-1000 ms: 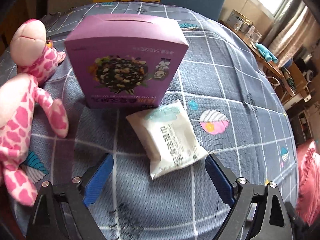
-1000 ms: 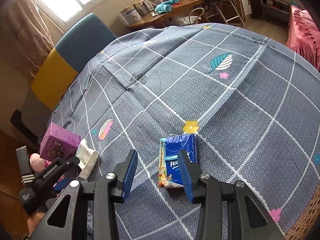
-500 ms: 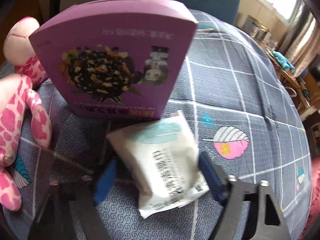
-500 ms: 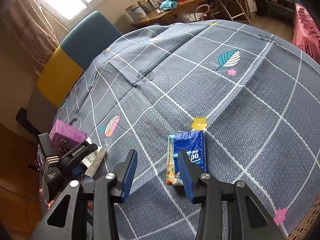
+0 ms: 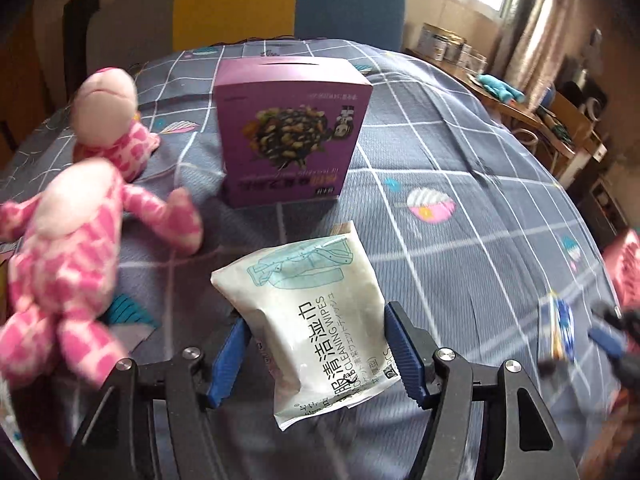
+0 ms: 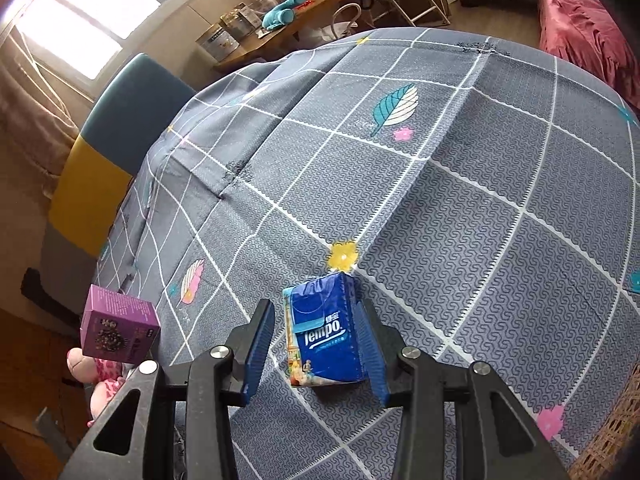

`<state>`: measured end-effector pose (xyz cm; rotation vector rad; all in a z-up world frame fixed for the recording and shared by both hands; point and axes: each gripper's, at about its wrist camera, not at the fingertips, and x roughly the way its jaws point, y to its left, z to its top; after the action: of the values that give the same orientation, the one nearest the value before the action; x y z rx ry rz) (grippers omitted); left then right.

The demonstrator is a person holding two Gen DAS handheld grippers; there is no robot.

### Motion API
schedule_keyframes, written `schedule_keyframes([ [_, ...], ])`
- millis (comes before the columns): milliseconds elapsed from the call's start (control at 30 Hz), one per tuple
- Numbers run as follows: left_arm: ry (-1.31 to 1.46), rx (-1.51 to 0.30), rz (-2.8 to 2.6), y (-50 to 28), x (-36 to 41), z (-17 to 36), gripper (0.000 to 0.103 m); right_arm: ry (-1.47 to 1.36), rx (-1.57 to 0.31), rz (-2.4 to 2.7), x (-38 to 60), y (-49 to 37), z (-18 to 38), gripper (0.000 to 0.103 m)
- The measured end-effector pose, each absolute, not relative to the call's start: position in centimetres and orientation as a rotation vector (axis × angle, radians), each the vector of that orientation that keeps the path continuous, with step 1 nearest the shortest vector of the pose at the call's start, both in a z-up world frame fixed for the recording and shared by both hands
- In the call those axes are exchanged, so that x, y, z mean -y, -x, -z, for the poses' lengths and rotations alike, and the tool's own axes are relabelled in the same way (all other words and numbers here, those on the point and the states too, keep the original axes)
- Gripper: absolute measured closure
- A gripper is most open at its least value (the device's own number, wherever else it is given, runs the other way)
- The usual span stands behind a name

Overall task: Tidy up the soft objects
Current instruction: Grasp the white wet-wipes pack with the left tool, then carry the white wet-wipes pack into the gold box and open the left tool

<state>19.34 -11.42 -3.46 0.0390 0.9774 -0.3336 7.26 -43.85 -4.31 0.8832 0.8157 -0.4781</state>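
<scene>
A white pack of cleaning wipes [image 5: 316, 304] is between the blue pads of my left gripper [image 5: 315, 316]. Its jaws are closing and both pads touch the pack's sides. The pack sits a little in front of the purple box [image 5: 288, 136]. A pink spotted plush toy [image 5: 60, 264] lies to the left. In the right wrist view a blue Tempo tissue pack [image 6: 324, 332] rests on the cloth between the fingers of my right gripper [image 6: 314, 308]. Its jaws are opening, with a gap at the left pad.
A grey checked tablecloth [image 6: 460, 200] covers the round table. The purple box [image 6: 120, 328] stands near the table's left edge, with the plush toy [image 6: 100, 384] beside it. A yellow-and-teal chair [image 5: 288, 4] stands behind the table, and a red bedspread [image 6: 580, 28] is off to the right.
The left jaws narrowed onto the wipes pack and drew it back from the purple box. The right gripper shifted so the tissue pack now sits between its fingers, which spread slightly.
</scene>
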Motion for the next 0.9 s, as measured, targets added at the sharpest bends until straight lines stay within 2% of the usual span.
schedule_keyframes([
  [33,-0.046,-0.976,0.35,-18.4,10.7,3.3,0.036,-0.879,-0.832,0.479,43.8,-7.5,4.5,0.049],
  [67,-0.056,-0.968,0.362,-17.2,9.6,2.9,0.036,-0.878,-0.852,0.473,43.6,-7.7,4.8,0.048],
  [267,-0.085,-0.947,0.388,-12.5,5.2,2.6,0.036,-0.733,-0.943,0.469,41.7,-9.4,5.0,0.048],
  [500,-0.15,-1.027,0.455,-9.2,3.4,5.3,0.037,-0.409,-1.123,0.507,38.9,-12.7,6.6,0.048],
  [733,-0.065,-1.037,0.449,-8.9,2.5,7.7,0.036,-0.279,-0.982,0.311,34.7,-12.6,3.1,0.051],
  [900,-0.058,-1.027,0.441,-9.0,2.6,7.7,0.035,-0.136,-1.073,-0.059,26.4,-14.4,4.0,0.051],
])
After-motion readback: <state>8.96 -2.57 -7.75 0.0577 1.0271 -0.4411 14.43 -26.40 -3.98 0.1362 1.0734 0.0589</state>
